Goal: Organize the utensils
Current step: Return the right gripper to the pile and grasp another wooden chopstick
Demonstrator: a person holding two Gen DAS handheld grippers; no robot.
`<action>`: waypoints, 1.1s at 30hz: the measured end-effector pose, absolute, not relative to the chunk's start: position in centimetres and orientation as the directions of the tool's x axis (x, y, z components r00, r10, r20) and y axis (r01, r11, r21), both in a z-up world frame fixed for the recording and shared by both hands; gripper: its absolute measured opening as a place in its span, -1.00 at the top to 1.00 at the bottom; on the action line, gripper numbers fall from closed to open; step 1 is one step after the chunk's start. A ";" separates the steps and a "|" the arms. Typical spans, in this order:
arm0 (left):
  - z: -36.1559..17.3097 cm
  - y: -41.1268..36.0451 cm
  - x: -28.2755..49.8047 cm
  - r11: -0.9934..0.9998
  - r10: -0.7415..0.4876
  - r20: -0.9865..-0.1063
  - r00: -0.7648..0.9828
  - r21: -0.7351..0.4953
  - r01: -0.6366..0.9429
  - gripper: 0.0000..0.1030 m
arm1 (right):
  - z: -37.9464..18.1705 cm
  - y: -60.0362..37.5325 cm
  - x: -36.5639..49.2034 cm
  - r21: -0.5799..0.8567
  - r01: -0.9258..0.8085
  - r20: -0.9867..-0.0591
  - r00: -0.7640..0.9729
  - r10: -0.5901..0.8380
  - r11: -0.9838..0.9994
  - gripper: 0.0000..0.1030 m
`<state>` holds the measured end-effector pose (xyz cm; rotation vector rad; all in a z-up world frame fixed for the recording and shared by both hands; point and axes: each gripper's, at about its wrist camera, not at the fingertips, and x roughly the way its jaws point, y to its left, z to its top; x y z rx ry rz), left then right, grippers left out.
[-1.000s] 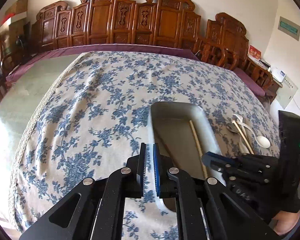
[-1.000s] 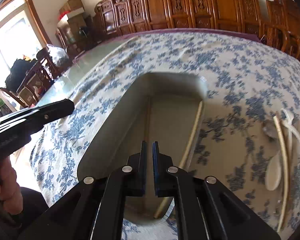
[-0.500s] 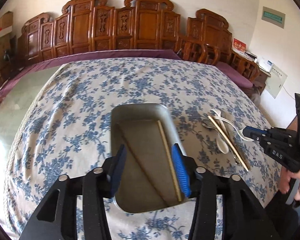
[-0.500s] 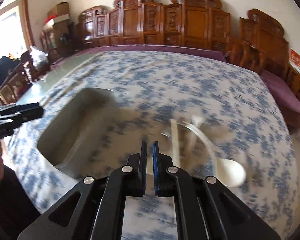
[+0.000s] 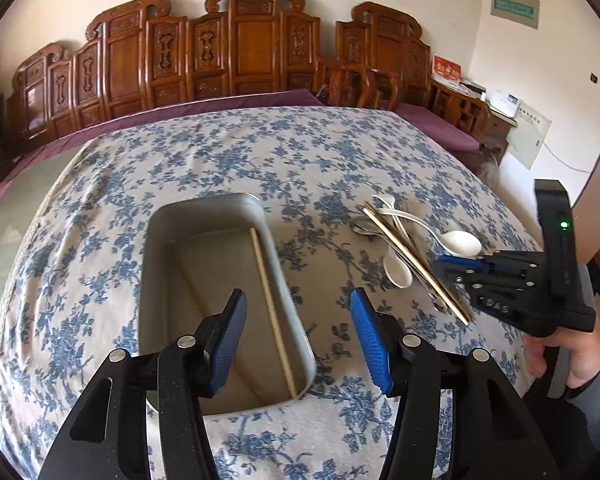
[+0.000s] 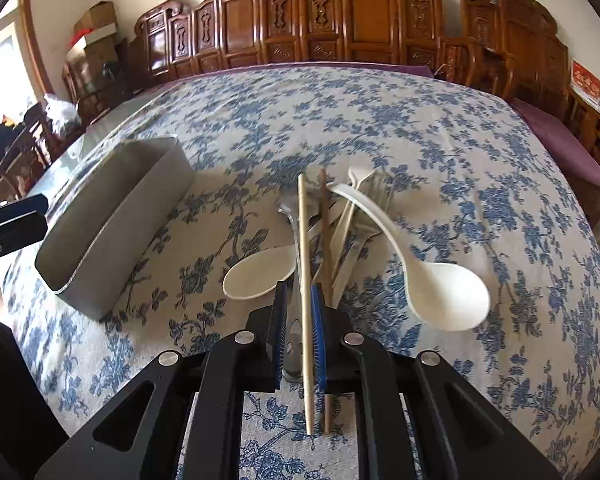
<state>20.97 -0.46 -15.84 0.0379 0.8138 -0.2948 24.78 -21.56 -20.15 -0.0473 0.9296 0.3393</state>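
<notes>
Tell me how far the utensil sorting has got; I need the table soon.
Early on. Done: two chopsticks lie in the grey bin. In hand: the right gripper straddles a pale chopstick in the pile, jaws narrow but not visibly clamped. The left gripper is open over the bin. Left: the white spoons, a darker chopstick and metal pieces on the cloth.

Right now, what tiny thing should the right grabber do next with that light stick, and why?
Probably squeeze shut. The right gripper has its jaws on either side of the pale chopstick with small gaps left, so it does not look pinched yet. The chopstick lies on top of the spoon pile, free to lift. One chopstick already lies in the grey tray, so this one likely goes there afterwards.
</notes>
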 end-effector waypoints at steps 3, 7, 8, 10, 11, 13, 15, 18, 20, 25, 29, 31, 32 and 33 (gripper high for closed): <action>-16.1 -1.0 20.8 0.956 -0.250 -0.725 0.641 -0.079 0.284 0.00 | -21.0 -21.5 24.9 0.096 -0.303 -0.809 0.532 0.252 0.948 0.74; -16.5 -1.5 20.7 0.954 -0.248 -0.731 0.635 -0.071 0.291 0.00 | -21.5 -21.6 25.0 0.098 -0.299 -0.818 0.519 0.248 0.949 0.74; -16.5 -1.6 20.6 0.954 -0.248 -0.733 0.634 -0.070 0.292 0.00 | -21.6 -21.7 25.1 0.097 -0.300 -0.819 0.518 0.247 0.949 0.74; -16.6 -1.8 20.6 0.953 -0.247 -0.734 0.633 -0.068 0.294 0.00 | -21.7 -21.7 25.1 0.090 -0.299 -0.821 0.517 0.241 0.950 0.74; -16.6 -1.9 20.6 0.953 -0.247 -0.734 0.633 -0.066 0.295 0.00 | -21.7 -21.8 25.1 0.090 -0.299 -0.822 0.516 0.241 0.950 0.75; -16.6 -2.0 20.6 0.953 -0.245 -0.735 0.632 -0.063 0.297 0.00 | -21.8 -21.8 25.1 0.091 -0.304 -0.824 0.512 0.243 0.948 0.88; -16.7 -2.2 20.5 0.953 -0.242 -0.738 0.630 -0.059 0.297 0.00 | -21.6 -21.9 24.9 0.097 -0.311 -0.820 0.513 0.253 0.946 0.89; -16.9 -2.5 20.4 0.953 -0.238 -0.741 0.627 -0.052 0.300 0.00 | -20.9 -22.2 24.5 0.125 -0.323 -0.800 0.526 0.287 0.938 0.89; -17.0 -2.9 20.3 0.952 -0.236 -0.742 0.627 -0.046 0.304 0.00 | -20.3 -22.5 24.3 0.138 -0.323 -0.785 0.541 0.303 0.936 0.89; -17.1 -4.0 20.1 0.949 -0.228 -0.746 0.625 -0.026 0.315 0.00 | -19.2 -24.9 24.5 0.152 -0.280 -0.757 0.584 0.294 0.948 0.89; -17.2 -5.1 20.4 0.945 -0.227 -0.752 0.619 -0.017 0.325 0.00 | -19.3 -27.4 25.1 0.138 -0.220 -0.759 0.602 0.246 0.966 0.89; -17.3 -5.5 20.6 0.944 -0.223 -0.757 0.614 -0.012 0.329 0.00 | -19.5 -28.6 25.4 0.127 -0.190 -0.764 0.607 0.218 0.974 0.89; -17.3 -5.8 20.8 0.943 -0.221 -0.761 0.610 -0.008 0.332 0.00 | -19.6 -28.9 25.6 0.123 -0.184 -0.765 0.608 0.211 0.975 0.89; -17.4 -6.1 21.0 0.943 -0.218 -0.764 0.608 -0.005 0.333 0.00 | -19.7 -29.3 25.7 0.113 -0.176 -0.765 0.613 0.198 0.978 0.89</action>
